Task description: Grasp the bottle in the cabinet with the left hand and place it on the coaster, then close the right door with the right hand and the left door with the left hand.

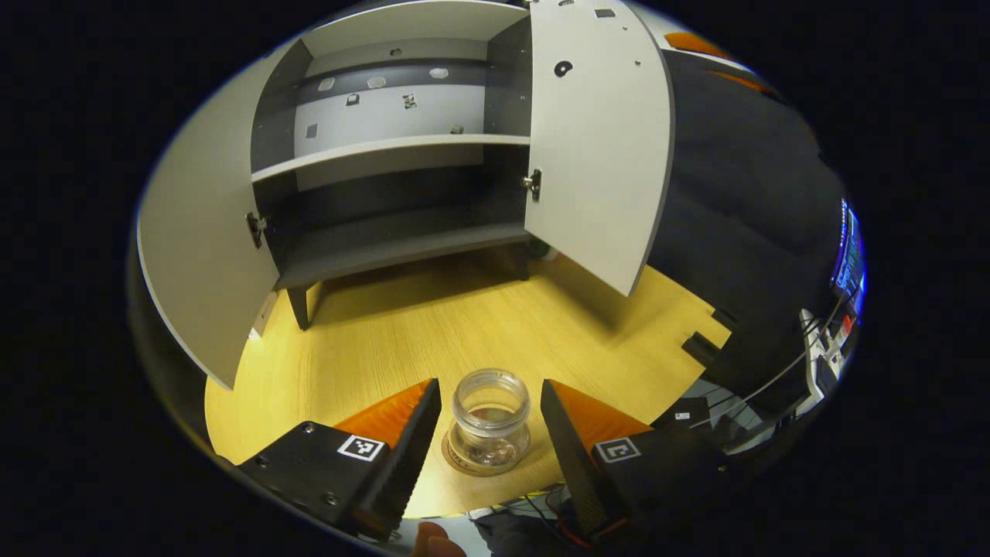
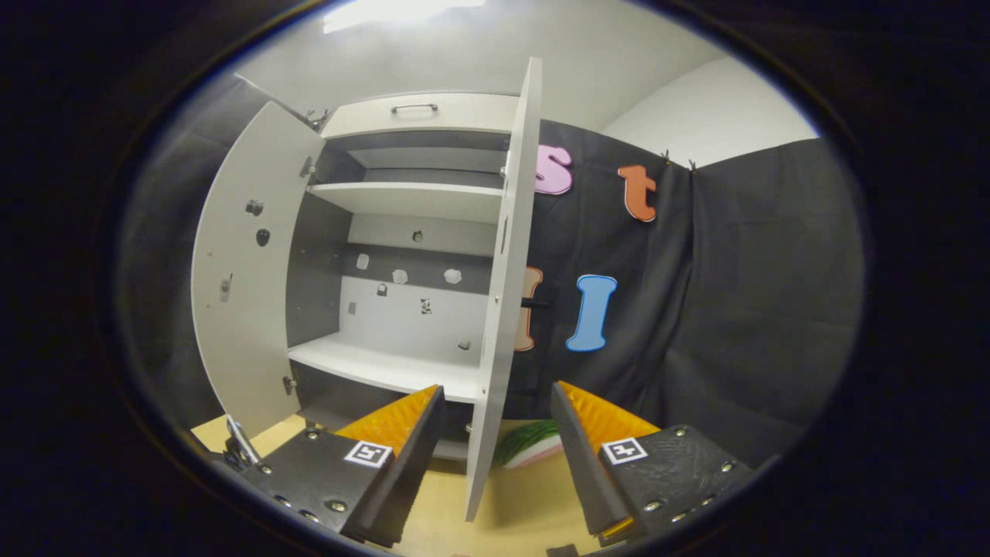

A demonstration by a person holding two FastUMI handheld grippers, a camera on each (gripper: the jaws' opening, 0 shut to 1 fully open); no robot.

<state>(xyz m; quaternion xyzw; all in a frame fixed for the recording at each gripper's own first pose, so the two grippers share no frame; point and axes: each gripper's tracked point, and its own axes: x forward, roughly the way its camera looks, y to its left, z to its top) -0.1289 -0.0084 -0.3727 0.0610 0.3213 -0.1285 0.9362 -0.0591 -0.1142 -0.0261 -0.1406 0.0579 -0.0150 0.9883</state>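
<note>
One bottle (image 1: 489, 422) on one coaster (image 1: 464, 463), two doors open — both hand-held grippers (image 1: 489, 433) (image 2: 495, 456) spread apart.

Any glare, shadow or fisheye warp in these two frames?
Left gripper view: cabinet doors and shelf bow from the fisheye; cabinet and right door cast shadows on the table; the bottle on its coaster is sharp. Right gripper view: overexposed ceiling light at top; the right door edge leans.
</note>
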